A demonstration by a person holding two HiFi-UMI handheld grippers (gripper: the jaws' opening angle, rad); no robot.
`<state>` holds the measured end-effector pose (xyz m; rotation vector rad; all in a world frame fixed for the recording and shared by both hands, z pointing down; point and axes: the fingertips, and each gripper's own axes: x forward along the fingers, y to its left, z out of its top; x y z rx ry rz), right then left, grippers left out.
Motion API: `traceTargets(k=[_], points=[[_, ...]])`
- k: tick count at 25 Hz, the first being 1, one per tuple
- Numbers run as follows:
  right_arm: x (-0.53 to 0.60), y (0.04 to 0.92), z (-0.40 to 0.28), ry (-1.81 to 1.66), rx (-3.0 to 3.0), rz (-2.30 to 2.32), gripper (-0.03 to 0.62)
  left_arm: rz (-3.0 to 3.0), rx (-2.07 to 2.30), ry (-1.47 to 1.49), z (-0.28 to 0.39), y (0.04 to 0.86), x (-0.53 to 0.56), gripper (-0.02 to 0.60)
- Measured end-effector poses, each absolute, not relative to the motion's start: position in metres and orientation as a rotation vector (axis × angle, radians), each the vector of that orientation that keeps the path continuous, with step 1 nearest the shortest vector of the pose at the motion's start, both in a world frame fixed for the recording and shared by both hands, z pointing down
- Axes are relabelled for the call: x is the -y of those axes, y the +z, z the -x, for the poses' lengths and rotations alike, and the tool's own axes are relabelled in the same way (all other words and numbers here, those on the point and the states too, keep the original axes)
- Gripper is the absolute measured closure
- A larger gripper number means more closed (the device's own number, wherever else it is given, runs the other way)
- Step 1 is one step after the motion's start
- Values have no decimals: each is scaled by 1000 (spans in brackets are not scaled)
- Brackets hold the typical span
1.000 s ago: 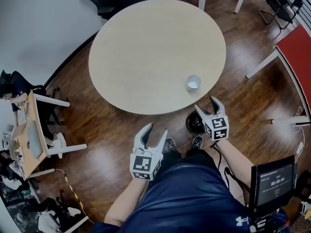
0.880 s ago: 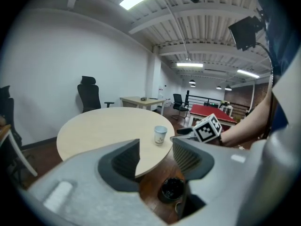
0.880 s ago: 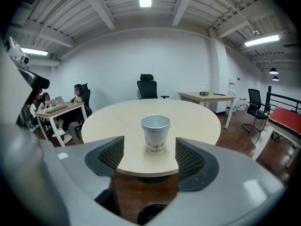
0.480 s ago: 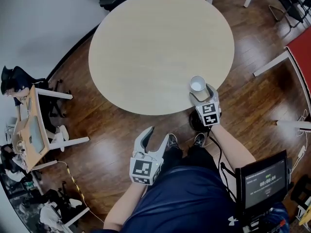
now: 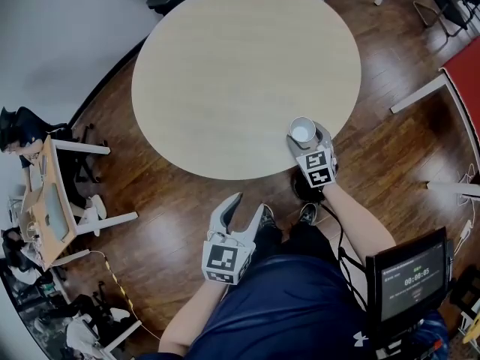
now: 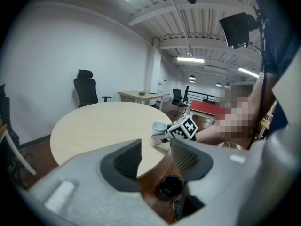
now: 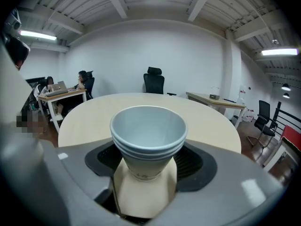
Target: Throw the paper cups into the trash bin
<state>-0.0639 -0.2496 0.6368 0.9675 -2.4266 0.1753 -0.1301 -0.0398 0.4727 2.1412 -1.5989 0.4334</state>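
White paper cups (image 5: 301,132), nested in a stack, stand upright near the near right edge of the round table (image 5: 225,73). My right gripper (image 5: 307,138) reaches over that edge. The cups (image 7: 148,140) sit between its jaws, which are closing; bare table still shows on both sides of the cups' base. My left gripper (image 5: 247,205) hangs low in front of my legs, off the table. Its jaws are closing with nothing between them (image 6: 155,157). A small black round bin (image 6: 169,187) stands on the floor under the table edge, below the right gripper (image 6: 186,128).
A black office chair (image 7: 154,83) stands beyond the table. At the left is a desk (image 5: 45,201) with a person seated. A red mat (image 5: 465,73) lies to the right, with white table legs (image 5: 416,96) nearby. A small screen (image 5: 405,280) hangs at my right side.
My right gripper has moved forward from beside my legs to the table edge and now has the cups between its jaws. The left gripper has hardly moved.
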Motion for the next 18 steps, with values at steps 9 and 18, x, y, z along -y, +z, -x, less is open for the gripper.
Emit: traceTargets(k=[9,18], points=[[228,599,41,188,2474,-989,258,-2231,1507,420,119,477,56,391],[193,582,-66,250,2346,-1231,258,-2408,1283,415,72,480,74,396]])
